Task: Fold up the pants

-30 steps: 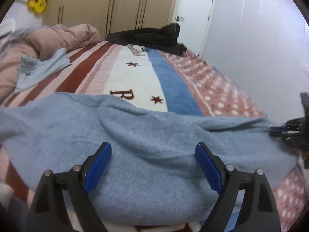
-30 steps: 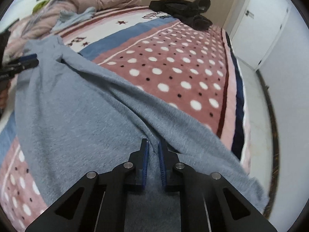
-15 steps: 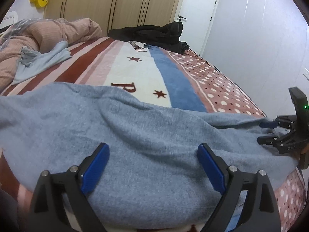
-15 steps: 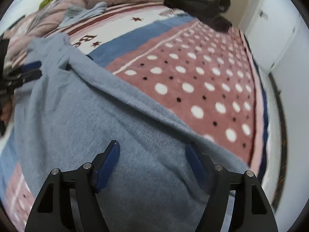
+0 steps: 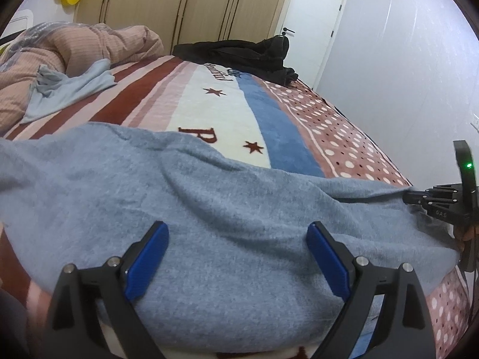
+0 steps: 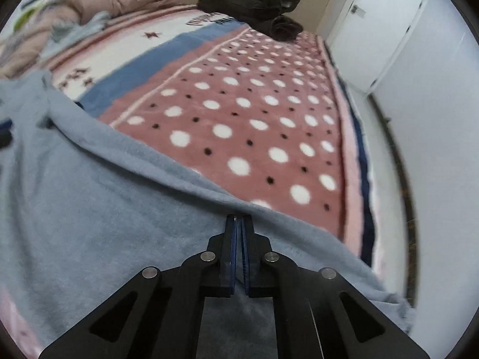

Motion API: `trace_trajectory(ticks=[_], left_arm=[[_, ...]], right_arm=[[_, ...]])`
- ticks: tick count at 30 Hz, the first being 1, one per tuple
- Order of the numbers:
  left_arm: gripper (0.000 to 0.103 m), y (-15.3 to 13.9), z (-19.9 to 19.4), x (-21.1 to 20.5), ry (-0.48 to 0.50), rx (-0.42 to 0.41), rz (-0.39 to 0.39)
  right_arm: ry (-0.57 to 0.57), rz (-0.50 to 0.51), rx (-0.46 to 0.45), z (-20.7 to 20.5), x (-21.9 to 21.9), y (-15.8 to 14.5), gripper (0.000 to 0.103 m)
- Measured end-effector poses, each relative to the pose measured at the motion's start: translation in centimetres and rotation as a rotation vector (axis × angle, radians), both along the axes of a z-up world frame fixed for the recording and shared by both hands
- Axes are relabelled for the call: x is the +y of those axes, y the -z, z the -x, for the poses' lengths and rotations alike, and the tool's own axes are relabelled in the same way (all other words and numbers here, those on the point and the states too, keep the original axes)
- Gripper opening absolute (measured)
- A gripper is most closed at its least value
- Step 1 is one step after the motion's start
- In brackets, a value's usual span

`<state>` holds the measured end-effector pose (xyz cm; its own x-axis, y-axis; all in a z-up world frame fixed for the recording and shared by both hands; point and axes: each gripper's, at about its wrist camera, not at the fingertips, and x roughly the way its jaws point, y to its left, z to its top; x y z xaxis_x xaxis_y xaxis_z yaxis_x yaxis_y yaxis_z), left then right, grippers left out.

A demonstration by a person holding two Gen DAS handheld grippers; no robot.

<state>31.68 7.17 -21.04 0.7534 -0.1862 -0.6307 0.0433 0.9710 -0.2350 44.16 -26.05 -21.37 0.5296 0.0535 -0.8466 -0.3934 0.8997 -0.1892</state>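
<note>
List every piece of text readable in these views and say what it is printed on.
"P": large dark red letter on the blanket, its lower part hidden by the blue-grey pants.
Dark lettering at the blanket's far end: too small and tilted to read.
White marking on the right hand-held gripper: too small to read.

The left gripper [image 5: 236, 236] has matte black angular linkage arms with round silver pivot screws, and long bright blue pads [image 5: 148, 258] line the inner faces of its fingers. The right gripper [image 6: 238, 218] is built alike, black with silver screws and triangular cut-outs in its arms, its blue pads showing only as thin ribbed edges. Seen from the left wrist camera, the right gripper [image 5: 419, 197] carries a black upright housing with a lit green light, small pale lettering on its body, and a bit of skin showing beneath it.
</note>
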Motion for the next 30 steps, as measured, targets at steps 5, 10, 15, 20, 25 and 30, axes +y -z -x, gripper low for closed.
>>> trace_trajectory(ticks=[5, 10, 15, 20, 25, 30], left_arm=[[0.092, 0.0, 0.0, -0.1, -0.002, 0.001, -0.006], [0.092, 0.1, 0.0, -0.1, -0.001, 0.000, -0.002], [0.092, 0.1, 0.0, 0.1, -0.004, -0.004, 0.007], [0.092, 0.1, 0.0, 0.1, -0.006, -0.002, 0.007], [0.092, 0.1, 0.1, 0.4, -0.008, -0.004, 0.023], [0.092, -0.4, 0.6, 1.3, -0.017, -0.010, 0.065]], right_arm=[[-0.085, -0.006, -0.054, 0.5, 2.4, -1.7, 0.039], [-0.155, 0.045, -0.017, -0.5, 5.6, -0.6, 0.068], [-0.156, 0.051, 0.015, -1.8, 6.8, 0.9, 0.005], [-0.046, 0.049, -0.071, -3.1, 6.2, -0.2, 0.001], [-0.010, -0.055, -0.012, -4.3, 5.0, -0.4, 0.005], [-0.165, -0.166, 0.022, 0.5, 8.4, -2.2, 0.041]])
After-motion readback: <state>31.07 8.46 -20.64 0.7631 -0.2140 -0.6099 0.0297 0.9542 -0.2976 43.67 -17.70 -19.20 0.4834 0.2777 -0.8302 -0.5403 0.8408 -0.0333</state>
